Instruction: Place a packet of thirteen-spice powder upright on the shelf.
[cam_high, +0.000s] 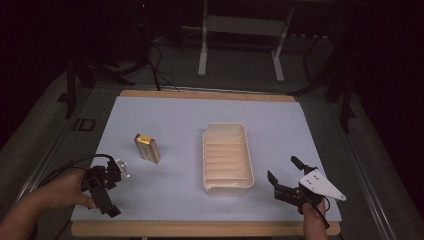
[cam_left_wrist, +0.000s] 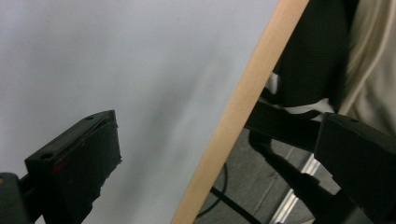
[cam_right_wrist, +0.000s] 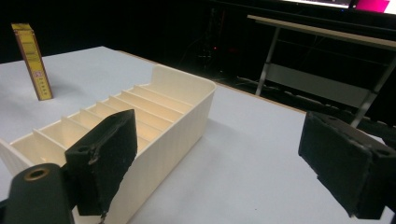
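Note:
A cream slotted tray (cam_high: 225, 159) lies near the middle of the white mat (cam_high: 180, 115), its compartments bare. Left of it stands a yellow-brown box (cam_high: 147, 148). My right gripper (cam_high: 282, 168) hovers open just right of the tray's near end, nothing between its jaws. In the right gripper view that gripper (cam_right_wrist: 219, 140) looks along the tray (cam_right_wrist: 182, 98) toward the upright box (cam_right_wrist: 35, 60). My left gripper (cam_high: 107, 200) is at the mat's front left corner, open and holding nothing. In the left gripper view it (cam_left_wrist: 219, 135) straddles the wooden front edge (cam_left_wrist: 243, 107).
The mat rests on a wooden board (cam_high: 200, 229) over a grey table. A white metal frame (cam_high: 240, 30) and cables stand beyond the far edge. The person's light clothing (cam_left_wrist: 373, 56) sits past the front edge.

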